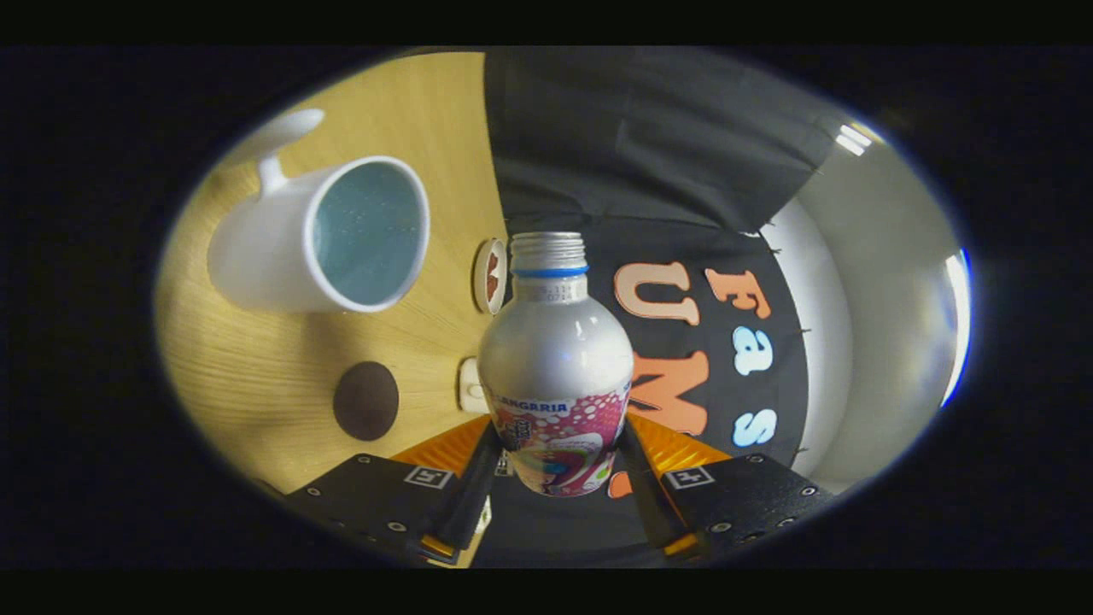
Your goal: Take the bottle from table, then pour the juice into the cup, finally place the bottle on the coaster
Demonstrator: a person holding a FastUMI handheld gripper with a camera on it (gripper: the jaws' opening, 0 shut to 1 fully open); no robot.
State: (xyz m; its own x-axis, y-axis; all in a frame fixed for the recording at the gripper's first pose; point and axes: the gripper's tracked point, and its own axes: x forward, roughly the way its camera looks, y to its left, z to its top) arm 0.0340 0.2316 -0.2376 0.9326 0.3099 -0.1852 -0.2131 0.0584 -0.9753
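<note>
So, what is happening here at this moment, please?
A hand-held gripper is shut on a silver bottle, one finger on each side of its lower body. The bottle's threaded neck is open, with no cap on it. The view is rolled over, so the wooden table appears on its side; that suggests a tilt toward pouring, but no juice shows. The white cup stands on the table, apart from the bottle. The dark round coaster lies bare nearby.
</note>
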